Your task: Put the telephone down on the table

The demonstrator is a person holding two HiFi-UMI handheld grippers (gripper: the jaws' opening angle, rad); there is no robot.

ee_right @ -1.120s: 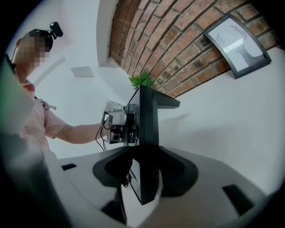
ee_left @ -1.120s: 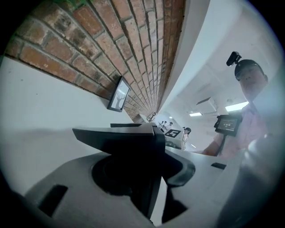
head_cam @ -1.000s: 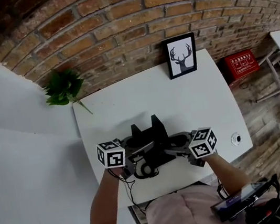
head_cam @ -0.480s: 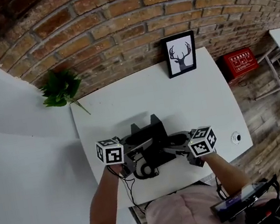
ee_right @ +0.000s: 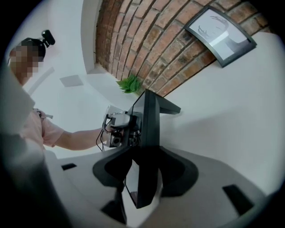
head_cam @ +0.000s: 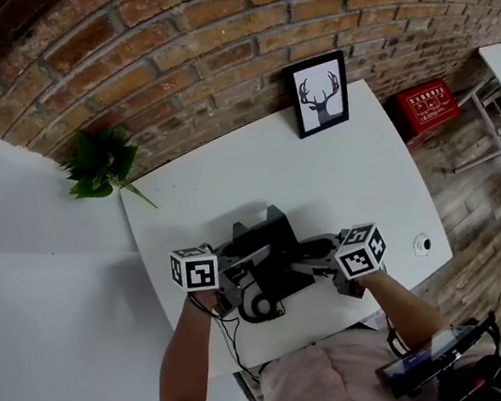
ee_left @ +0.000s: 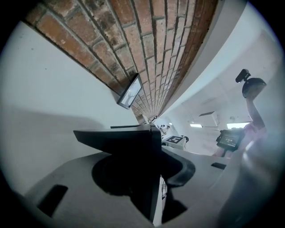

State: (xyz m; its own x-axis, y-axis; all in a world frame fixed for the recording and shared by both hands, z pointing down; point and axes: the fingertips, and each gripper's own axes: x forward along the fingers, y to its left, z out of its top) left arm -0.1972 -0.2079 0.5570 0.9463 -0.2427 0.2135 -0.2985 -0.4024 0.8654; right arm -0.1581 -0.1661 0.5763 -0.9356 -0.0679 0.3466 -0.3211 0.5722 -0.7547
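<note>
Telephone (head_cam: 274, 255) — a black unit — is carried between both claws over the near part of the white table (head_cam: 350, 169), close to its front edge; whether its underside already touches the top cannot be told from the head view. Left gripper (head_cam: 240, 273) is clamped on the unit's left end, jaws part-way closed with the black body filling the gap; right gripper (head_cam: 314, 265) is clamped likewise on the right end, a thin black panel pinched edge-on between its pads. A dark looped cord (head_cam: 261, 307) sits at the near side, just below the unit and toward the person. Risks, as judgement: uneven release — should one claw open before the other, the freed end would drop and the unit could pivot or topple; the right-hand hold is on a narrow edge, so a twist of either wrist could let the panel slip; the set-down spot appears close to the front edge, so a unit placed short could overhang or slide off; the cord loop could snag a jaw on withdrawal and drag the unit; lowering it tilted would land one corner first and rock it. Frame (head_cam: 320, 95) against the brick wall and plant (head_cam: 97, 163) stand well apart from the work; no hazard from either.
</note>
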